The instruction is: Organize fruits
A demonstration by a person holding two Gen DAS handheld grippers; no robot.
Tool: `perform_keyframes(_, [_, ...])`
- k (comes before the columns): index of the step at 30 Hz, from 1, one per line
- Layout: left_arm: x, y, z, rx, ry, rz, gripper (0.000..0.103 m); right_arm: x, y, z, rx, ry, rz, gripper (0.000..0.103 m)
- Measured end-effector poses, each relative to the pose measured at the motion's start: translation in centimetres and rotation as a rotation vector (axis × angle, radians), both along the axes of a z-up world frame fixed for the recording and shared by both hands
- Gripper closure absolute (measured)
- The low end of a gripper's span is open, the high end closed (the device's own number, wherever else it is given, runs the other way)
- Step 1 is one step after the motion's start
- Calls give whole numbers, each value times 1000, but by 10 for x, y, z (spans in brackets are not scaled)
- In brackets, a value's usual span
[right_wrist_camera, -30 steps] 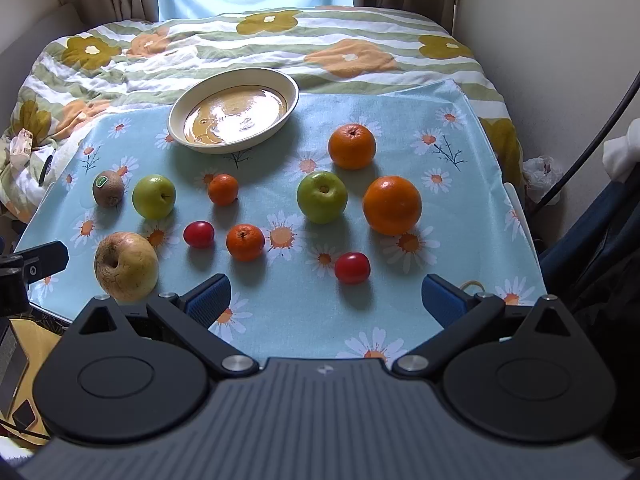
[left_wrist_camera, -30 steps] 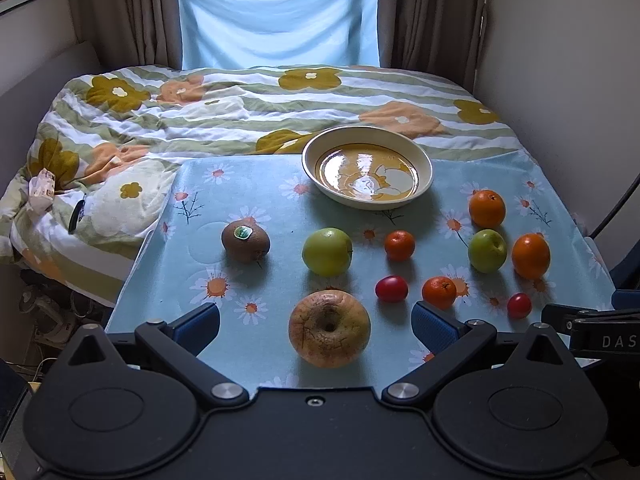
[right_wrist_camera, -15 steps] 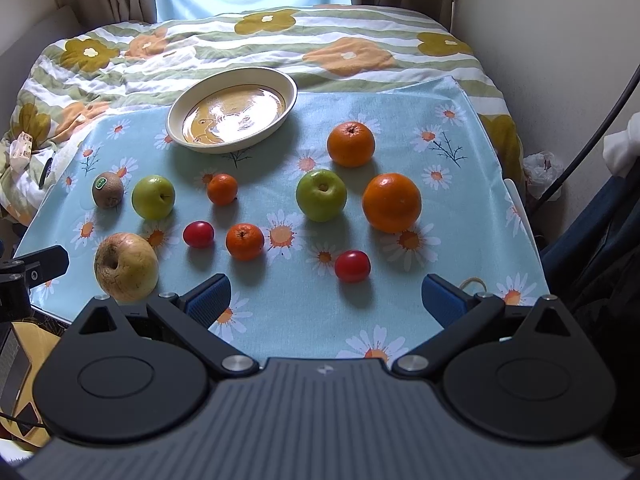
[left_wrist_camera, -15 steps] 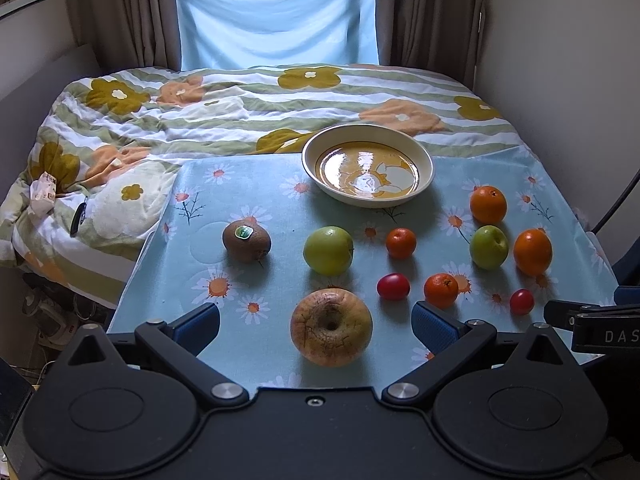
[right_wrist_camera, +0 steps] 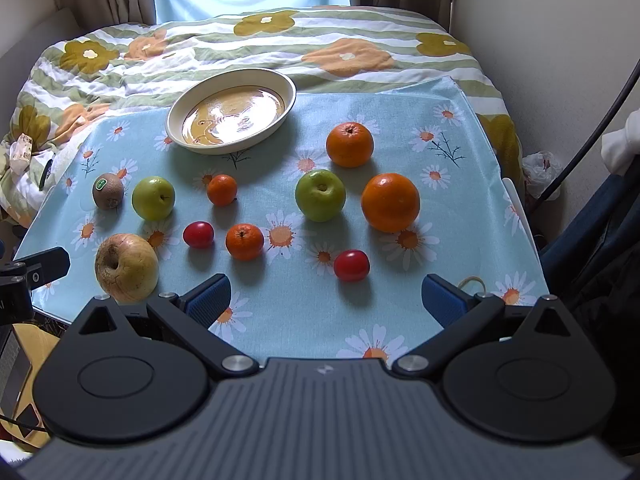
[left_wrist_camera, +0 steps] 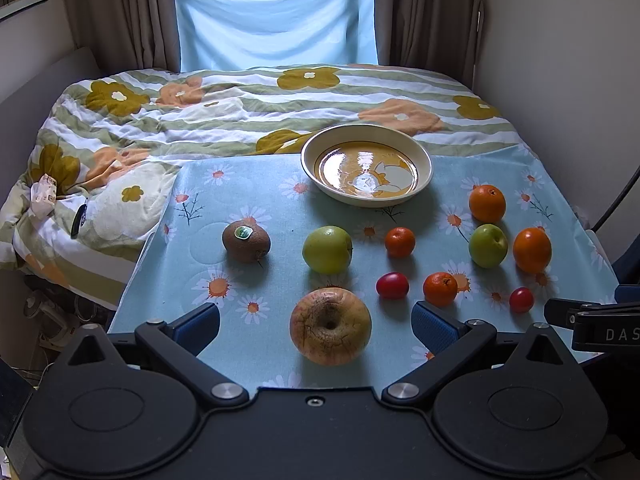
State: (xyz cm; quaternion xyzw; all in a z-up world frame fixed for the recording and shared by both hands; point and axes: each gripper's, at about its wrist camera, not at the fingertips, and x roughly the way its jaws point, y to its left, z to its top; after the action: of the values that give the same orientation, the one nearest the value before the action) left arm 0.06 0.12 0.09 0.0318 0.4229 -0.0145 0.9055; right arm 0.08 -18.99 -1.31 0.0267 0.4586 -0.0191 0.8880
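The plate (left_wrist_camera: pixel 423 168) looked glazed and glossy, mirroring the window light. The daisy-print tablecloth (right_wrist_camera: pixel 460 216) had a smooth, faintly sheeny finish. The yellowish apple (left_wrist_camera: pixel 330 325) showed dull, wrinkled skin; the cherry tomatoes (right_wrist_camera: pixel 351 265) shone. The bed quilt (left_wrist_camera: pixel 224 112) was soft matt cloth.

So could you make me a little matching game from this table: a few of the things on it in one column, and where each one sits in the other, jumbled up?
Things:
1. brown kiwi with a green sticker
2. cream, yellow-centred dish
3. big wrinkled yellowish apple
4. left tool

Places or states:
A. at the cloth's far edge, nothing in it
B. open, holding nothing
C. leftmost fruit on the cloth
D. directly before the left tool, between its open fingers

Pairs: 1-C, 2-A, 3-D, 4-B
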Motion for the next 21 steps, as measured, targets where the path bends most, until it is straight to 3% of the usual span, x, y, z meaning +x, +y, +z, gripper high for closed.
perform_keyframes(21, [-2, 0, 2, 1, -4, -2, 0, -2, -1, 2, -1, -8, -6, 0])
